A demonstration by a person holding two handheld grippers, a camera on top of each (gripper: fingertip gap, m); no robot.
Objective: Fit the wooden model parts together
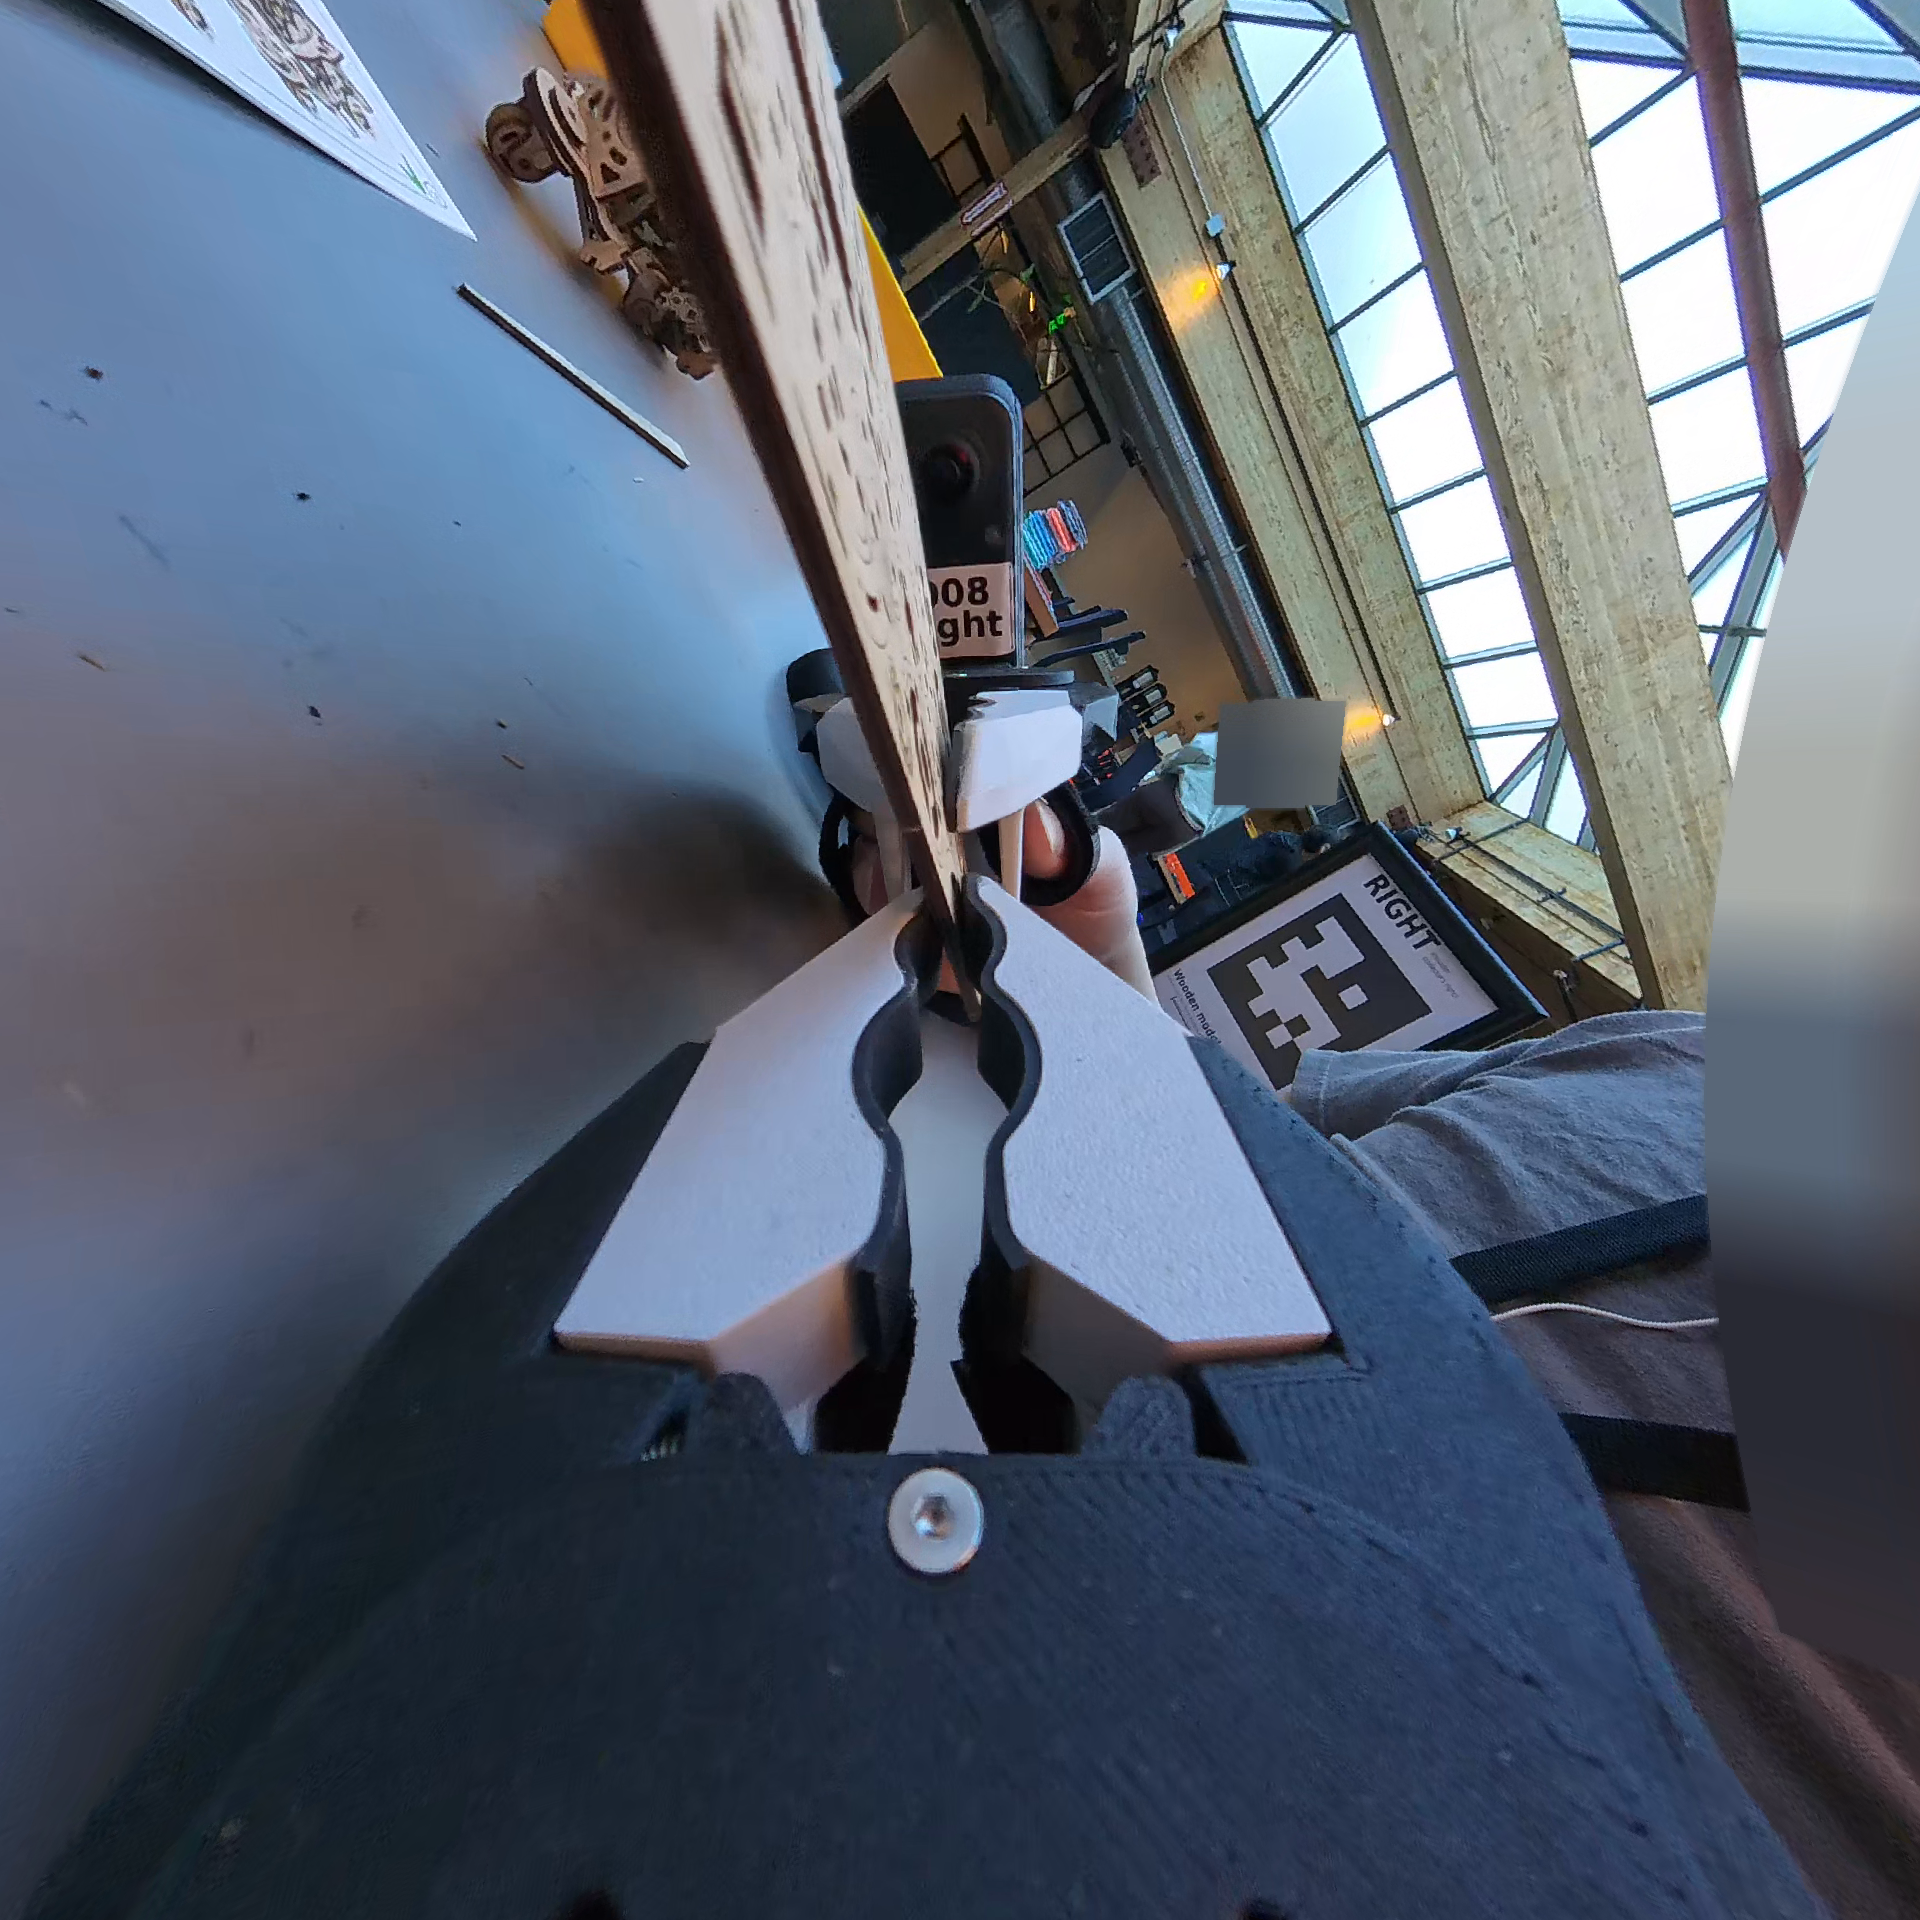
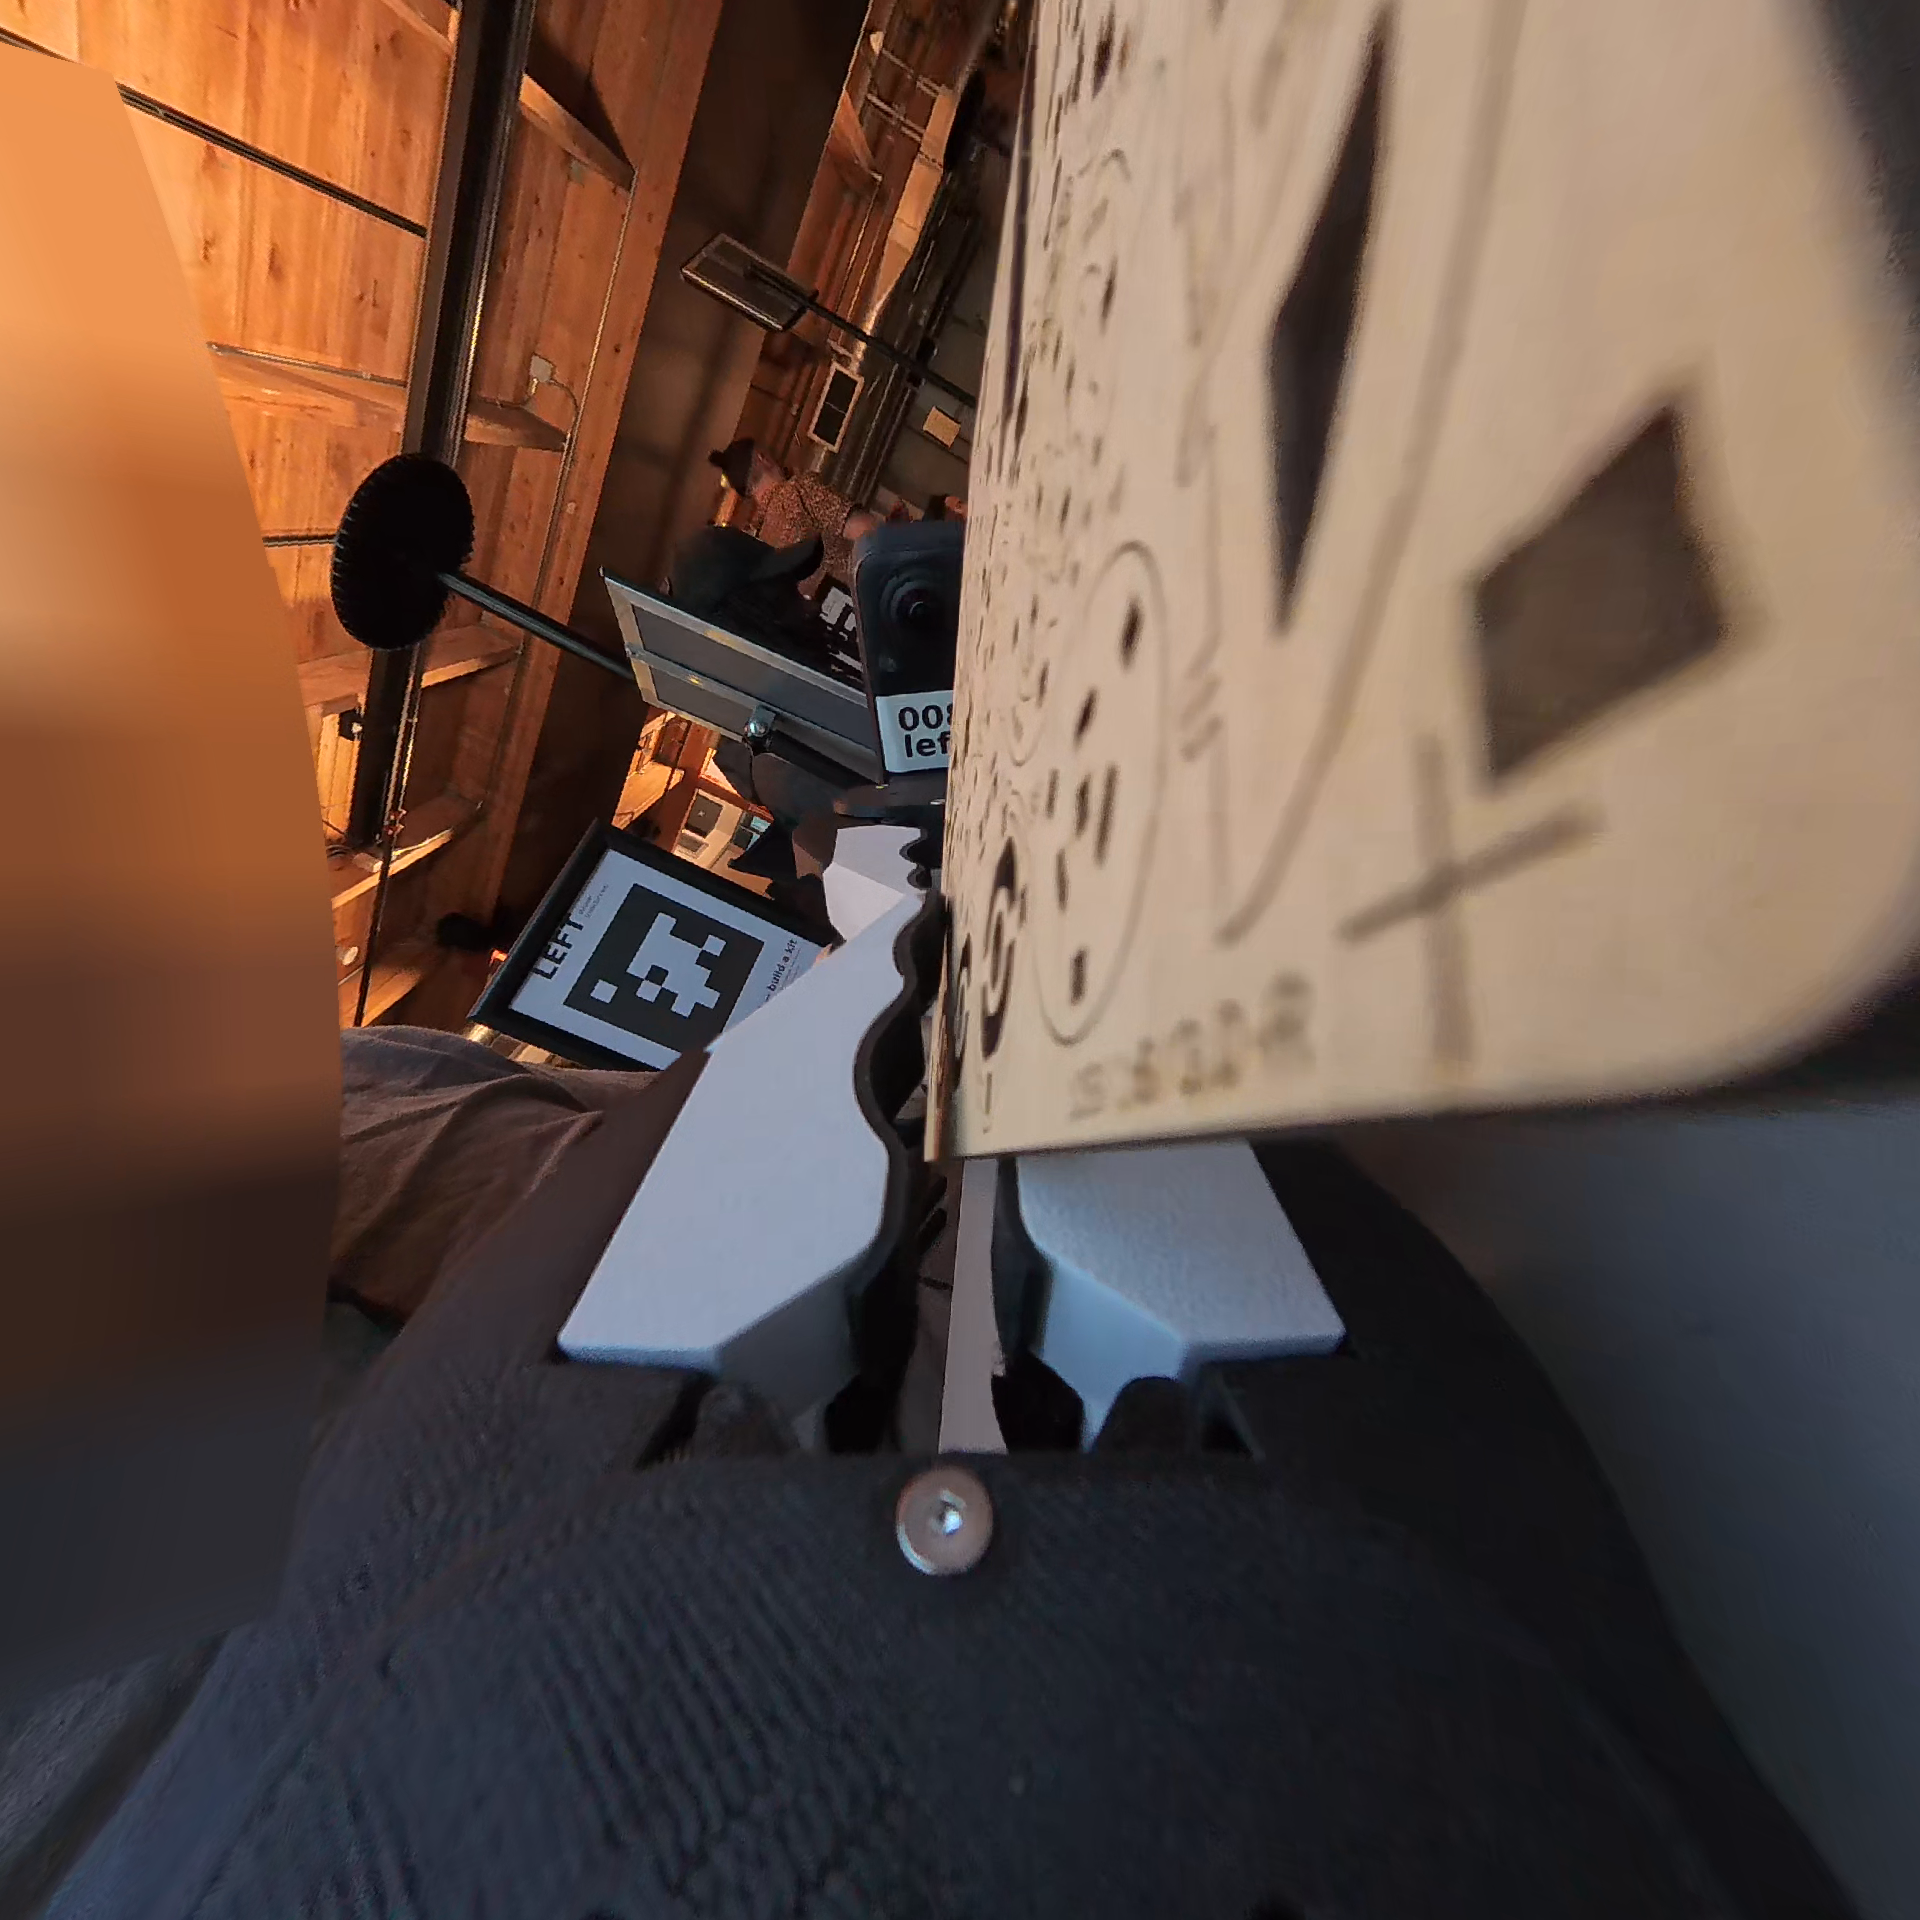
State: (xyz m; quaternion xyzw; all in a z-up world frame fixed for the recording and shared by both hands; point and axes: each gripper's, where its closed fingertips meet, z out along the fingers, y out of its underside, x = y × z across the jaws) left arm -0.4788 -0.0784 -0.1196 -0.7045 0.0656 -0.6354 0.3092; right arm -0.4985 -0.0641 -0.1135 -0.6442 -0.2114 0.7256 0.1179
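Observation:
A thin laser-cut wooden parts sheet point(image 1: 790, 312) is held on edge above the grey table point(image 1: 260, 727). My left gripper point(image 1: 945, 920) is shut on its near edge, the black pads pinching it. My right gripper point(image 1: 925, 774) faces me from the far side and clamps the same sheet between its white fingers point(image 1: 1013, 758). In the right wrist view the sheet point(image 2: 1351, 623) fills the right half, with engraved outlines and cut-out holes, and my right gripper point(image 2: 940, 956) is shut on it. The left gripper point(image 2: 899, 842) shows beyond. A partly built wooden model point(image 1: 603, 197) stands on the table.
A printed instruction sheet point(image 1: 301, 114) lies at the table's far left, and a thin wooden strip point(image 1: 571, 374) lies near the model. Framed marker signs point(image 1: 1340, 977) point(image 2: 665, 956) stand by the person's lap point(image 1: 1507, 1132). A yellow object point(image 1: 894, 301) shows behind the sheet. The grippers are tip to tip, or close to it.

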